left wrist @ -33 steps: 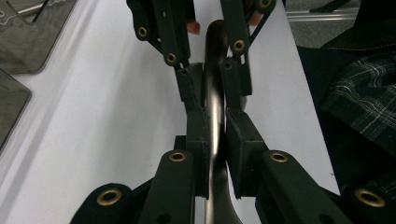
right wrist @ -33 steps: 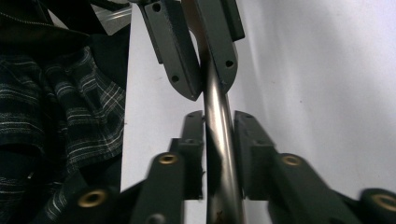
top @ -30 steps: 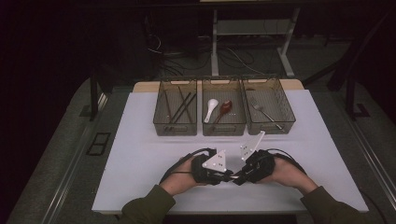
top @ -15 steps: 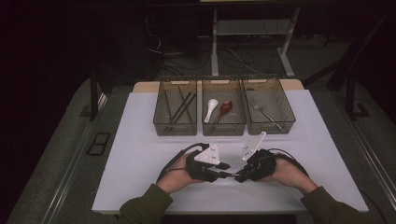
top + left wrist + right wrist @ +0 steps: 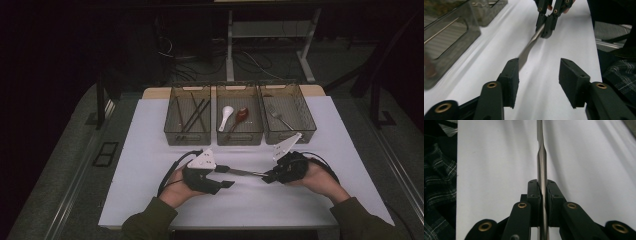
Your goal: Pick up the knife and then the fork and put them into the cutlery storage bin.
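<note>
Now my left gripper (image 5: pixel 537 72) has just been opening off the slim steel knife (image 5: pixel 530 46); my right gripper (image 5: pixel 542 195) alone clamps its handle, handover done.

White table (image 5: pixel 150 150) with three bins (image 5: pixel 239 135) at the back.

Sitting in a dim room: white counter (image 5: pixel 150 150) glowing under overhead light, cables (image 5: pixel 200 57) trailing across dark floor (image 5: pixel 60 165) beyond metal desk legs (image 5: pixel 230 45).
</note>
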Tool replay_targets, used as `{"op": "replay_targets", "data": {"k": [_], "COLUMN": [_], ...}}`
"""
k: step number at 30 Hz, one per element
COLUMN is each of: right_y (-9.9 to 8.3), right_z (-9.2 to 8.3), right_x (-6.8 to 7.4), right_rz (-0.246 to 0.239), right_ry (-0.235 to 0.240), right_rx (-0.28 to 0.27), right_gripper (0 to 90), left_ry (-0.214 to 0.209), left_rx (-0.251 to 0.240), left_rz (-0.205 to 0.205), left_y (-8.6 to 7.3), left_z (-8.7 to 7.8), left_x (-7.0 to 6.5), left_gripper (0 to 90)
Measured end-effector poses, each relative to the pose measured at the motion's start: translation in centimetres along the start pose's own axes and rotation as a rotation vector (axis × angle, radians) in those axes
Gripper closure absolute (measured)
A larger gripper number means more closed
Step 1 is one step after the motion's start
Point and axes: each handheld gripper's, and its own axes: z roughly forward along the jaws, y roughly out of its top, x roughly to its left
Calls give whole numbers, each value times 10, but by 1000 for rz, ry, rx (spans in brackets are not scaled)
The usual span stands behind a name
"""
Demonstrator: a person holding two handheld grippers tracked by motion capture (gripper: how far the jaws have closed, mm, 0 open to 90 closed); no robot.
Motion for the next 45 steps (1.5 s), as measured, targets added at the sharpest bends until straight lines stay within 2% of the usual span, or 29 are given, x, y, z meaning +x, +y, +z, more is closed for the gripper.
{"op": "replay_targets", "data": {"k": [5, 10, 14, 17, 23, 27, 29, 35, 39, 45], "right_y": [-5, -9, -13, -15, -18, -17, -17, -16, -18, -21], "right_z": [-8, -17, -25, -30, -44, -54, -59, -73, -79, -86], "right_x": [-5, -10, -14, -16, -20, -24, -26, -35, -44, -56], "right_rz": [25, 56, 83, 124, 150, 160, 170, 205, 247, 300], "right_ry": [-28, -59, -82, -93, -132, -167, -184, -236, -267, -312], "right_rx": [-18, -39, -64, -87, -126, -151, -162, -194, -207, -231], "right_gripper": [825, 826, 826, 826, 825, 826, 826, 826, 826, 826], "left_ry": [45, 109, 163, 199, 266, 279, 299, 293, 290, 294], "left_rx": [-6, -22, -6, 5, -11, -16, -11, 4, 19, 17], "left_rz": [-44, -94, -111, -145, -193, -217, -222, -211, -185, -188], "left_y": [-13, -28, -40, -50, -63, -66, -65, -66, -65, -65], "left_z": [-10, -19, -25, -28, -37, -37, -36, -33, -32, -32], "left_x": [1, 3, 3, 4, 6, 7, 7, 6, 5, 4], "left_gripper": [405, 333, 261, 211, 113, 0, 0, 0, 0, 0]}}
